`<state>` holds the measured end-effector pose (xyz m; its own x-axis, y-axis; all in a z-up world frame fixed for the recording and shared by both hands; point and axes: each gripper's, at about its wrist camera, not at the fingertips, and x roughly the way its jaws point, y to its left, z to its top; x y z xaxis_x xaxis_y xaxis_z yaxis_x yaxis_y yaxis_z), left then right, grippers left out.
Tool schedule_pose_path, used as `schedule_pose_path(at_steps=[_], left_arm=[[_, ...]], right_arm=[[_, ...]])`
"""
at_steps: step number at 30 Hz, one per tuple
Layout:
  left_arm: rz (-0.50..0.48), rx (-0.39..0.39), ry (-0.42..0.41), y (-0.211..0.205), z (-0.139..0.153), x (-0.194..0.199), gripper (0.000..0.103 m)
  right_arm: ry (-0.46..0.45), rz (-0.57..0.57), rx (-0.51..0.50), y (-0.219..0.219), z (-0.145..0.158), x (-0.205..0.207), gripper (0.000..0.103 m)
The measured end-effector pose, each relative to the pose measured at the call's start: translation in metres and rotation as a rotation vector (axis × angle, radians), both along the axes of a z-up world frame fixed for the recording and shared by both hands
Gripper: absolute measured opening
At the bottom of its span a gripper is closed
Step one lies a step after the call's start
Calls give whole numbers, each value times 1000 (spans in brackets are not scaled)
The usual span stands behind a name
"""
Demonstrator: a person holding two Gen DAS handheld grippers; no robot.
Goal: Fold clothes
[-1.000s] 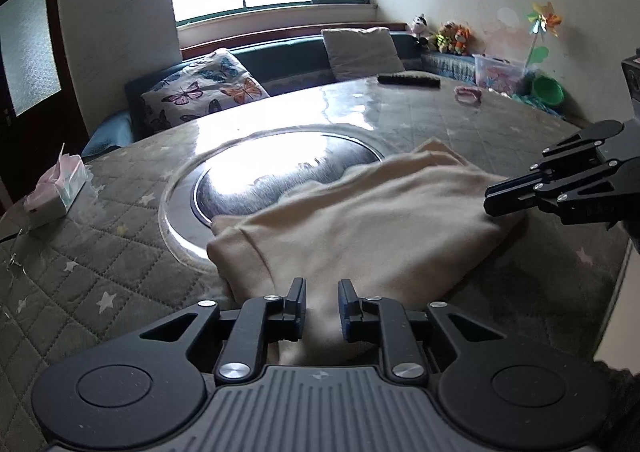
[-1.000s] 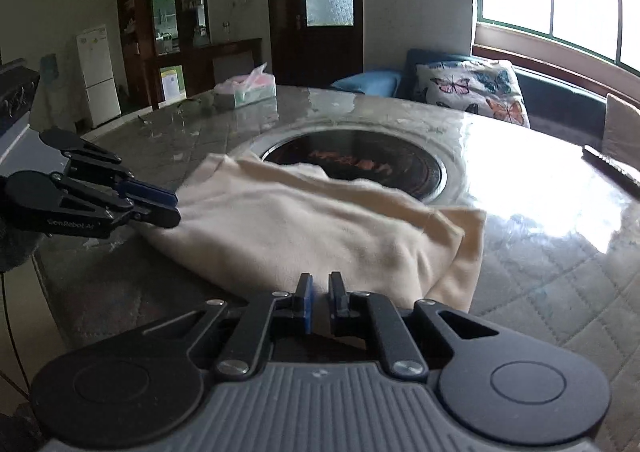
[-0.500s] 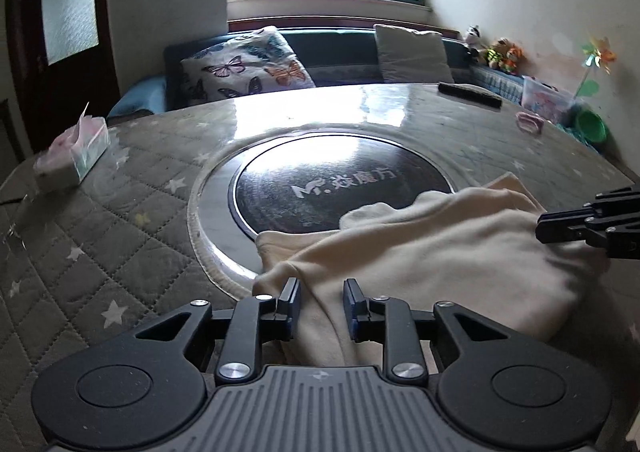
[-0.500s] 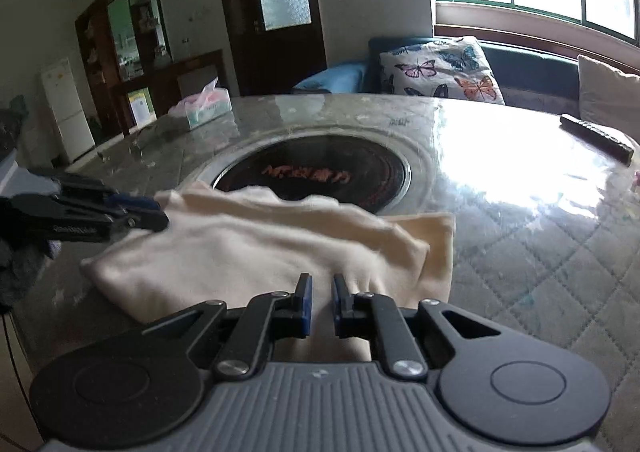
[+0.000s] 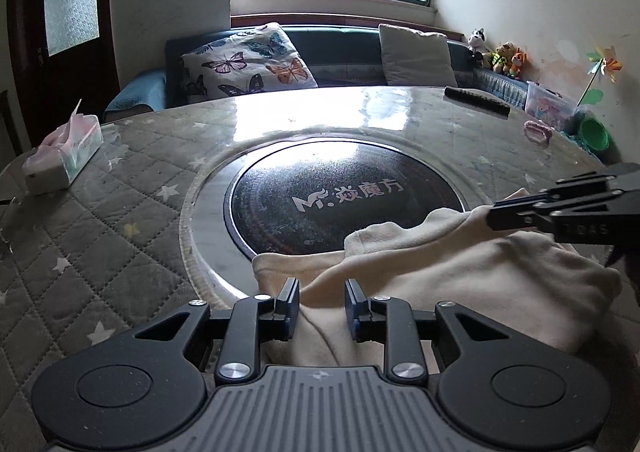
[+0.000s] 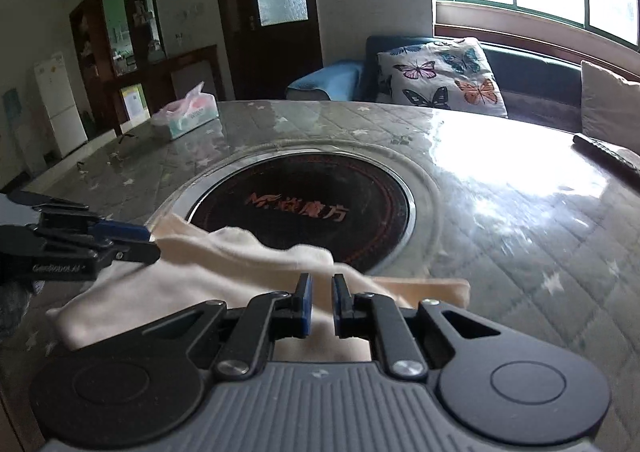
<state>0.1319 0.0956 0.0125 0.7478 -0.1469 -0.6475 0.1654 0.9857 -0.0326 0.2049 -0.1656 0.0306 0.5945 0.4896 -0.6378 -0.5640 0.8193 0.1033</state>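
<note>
Now the cloth [image 5: 460, 276] lies bunched beside the hotplate [image 5: 344, 200], running between the parted jaws of both the left gripper [image 5: 322, 306] and the right gripper [image 6: 320, 302].

I'm dragging the cream fleece garment [image 5: 460, 284] back toward me, uncovering more of the round black glass hotplate [image 5: 344, 200], while my left gripper [image 5: 318, 306] is widening and my right gripper [image 6: 319, 302] is spreading slightly too.

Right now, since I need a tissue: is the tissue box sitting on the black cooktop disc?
No, the tissue box sits on the quilted table cover, well left of the disc.
</note>
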Motion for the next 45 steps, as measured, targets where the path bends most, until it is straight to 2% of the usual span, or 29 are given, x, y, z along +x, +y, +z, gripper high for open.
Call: schedule_pose_path(at_steps=[5,6,8,11,13,15,17,19,22,24,27,28,29,30,32,36,38,41,45], left_arm=[[2,4,14,-2,0,9,28],[2,3,13,-3,1,9,30],[3,4,7,-4,2,7,42],[4,12,-4,-9,5,1,53],[3,9,-8,-12,7,-4,58],[9,11,-9,-15,9,-9,63],[13,14,-11,-18,10,-14,70],[13,15,-14,-21,12,-20,73],[12,31,-23,-27,15,-31,83],[10,41,-33,-32,17,-40,87],[12,49,-40,-36,19,-51,94],[13,53,-41,-37,19,-54,96],[15,56,-42,-39,19,-58,99],[16,60,-42,-40,19,-62,100],[21,65,-45,-42,19,-69,103],[31,58,-43,-43,18,-84,103],[36,58,-37,-43,17,-89,103],[48,60,-27,-44,14,-98,103],[59,45,-27,-44,13,-111,103]], right_arm=[[25,-5,-51,14,-12,17,10],[20,-4,-55,15,-12,16,10],[10,-6,-53,14,-9,13,11],[-15,-14,-41,9,-2,3,24],[-29,-12,-35,6,1,-5,27],[-38,-16,-25,2,4,-13,39],[-50,-18,-18,-1,6,-22,40],[-53,-21,-13,-4,7,-31,46],[-60,-29,-15,-9,8,-43,49],[-63,-41,-13,-13,8,-51,56],[-62,-54,3,-19,10,-61,60],[-61,-58,7,-21,10,-64,62],[-62,-64,9,-22,10,-68,71],[-65,-69,7,-24,11,-72,76],[-74,-72,3,-25,11,-80,77],[-68,-80,12,-28,10,-94,85],[-66,-81,15,-29,10,-101,86],[-71,-88,9,-29,9,-111,95],[-80,-93,0,-29,8,-122,97]])
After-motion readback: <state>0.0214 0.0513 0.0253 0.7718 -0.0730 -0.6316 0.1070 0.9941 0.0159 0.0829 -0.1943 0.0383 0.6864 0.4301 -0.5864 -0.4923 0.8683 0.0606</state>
